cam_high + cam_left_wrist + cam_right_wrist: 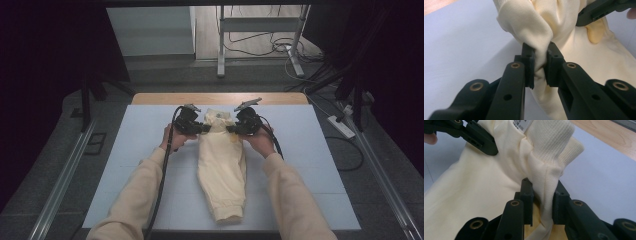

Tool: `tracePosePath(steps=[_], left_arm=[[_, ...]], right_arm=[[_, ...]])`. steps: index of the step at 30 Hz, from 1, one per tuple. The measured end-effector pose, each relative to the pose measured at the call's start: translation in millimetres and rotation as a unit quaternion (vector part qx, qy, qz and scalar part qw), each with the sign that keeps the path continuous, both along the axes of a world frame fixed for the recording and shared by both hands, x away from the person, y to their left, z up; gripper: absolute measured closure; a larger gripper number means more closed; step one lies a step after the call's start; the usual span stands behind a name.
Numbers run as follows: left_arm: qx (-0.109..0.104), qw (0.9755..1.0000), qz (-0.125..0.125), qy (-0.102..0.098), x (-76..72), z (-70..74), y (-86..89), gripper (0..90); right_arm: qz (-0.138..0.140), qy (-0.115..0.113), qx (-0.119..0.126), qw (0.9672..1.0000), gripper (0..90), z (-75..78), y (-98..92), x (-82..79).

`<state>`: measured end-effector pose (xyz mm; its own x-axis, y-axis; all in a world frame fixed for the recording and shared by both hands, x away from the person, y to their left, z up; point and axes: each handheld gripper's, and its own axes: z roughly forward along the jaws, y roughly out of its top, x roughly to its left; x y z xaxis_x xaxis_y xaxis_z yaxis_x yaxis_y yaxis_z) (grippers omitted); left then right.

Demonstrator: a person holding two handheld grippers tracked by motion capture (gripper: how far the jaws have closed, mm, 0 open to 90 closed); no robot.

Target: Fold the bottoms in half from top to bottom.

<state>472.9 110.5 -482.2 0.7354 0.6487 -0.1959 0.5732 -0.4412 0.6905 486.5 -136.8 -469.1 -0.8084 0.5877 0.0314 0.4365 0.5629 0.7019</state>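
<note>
Bright, even overhead light on the table (150,150); dark, vignetted surroundings; slightly soft close-ups.

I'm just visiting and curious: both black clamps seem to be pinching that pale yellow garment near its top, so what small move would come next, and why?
Probably lift and draw the top edge toward the person, folding it. The left gripper and the right gripper each pinch the pale yellow cotton garment near its ribbed collar, while the rest lies long and flat on the pale blue table mat.

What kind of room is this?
Probably a lab or recording studio: black curtains hang around the table, loose cables cross the floor, and a power strip lies beside it.
</note>
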Motion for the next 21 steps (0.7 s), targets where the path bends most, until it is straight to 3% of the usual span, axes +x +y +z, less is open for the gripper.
tracePosePath(steps=[11, 18, 21], left_arm=[[-0.005, 0.9999, 0.005, -0.011, 3.7, 13.5, 3.7, 79.7], [-0.003, 0.9999, 0.007, -0.013, 4.9, 14.2, 3.0, 79.9], [-0.002, 0.9998, 0.006, -0.019, 7.7, 21.4, 2.9, 80.0]], right_arm=[[-0.005, -0.021, 0.006, 0.9997, 74.8, 11.6, 2.4, 1.0], [-0.006, -0.019, 0.008, 0.9998, 74.8, 11.8, 2.7, 2.7], [-0.006, -0.026, 0.007, 0.9996, 74.9, 15.0, 2.3, 4.0]])
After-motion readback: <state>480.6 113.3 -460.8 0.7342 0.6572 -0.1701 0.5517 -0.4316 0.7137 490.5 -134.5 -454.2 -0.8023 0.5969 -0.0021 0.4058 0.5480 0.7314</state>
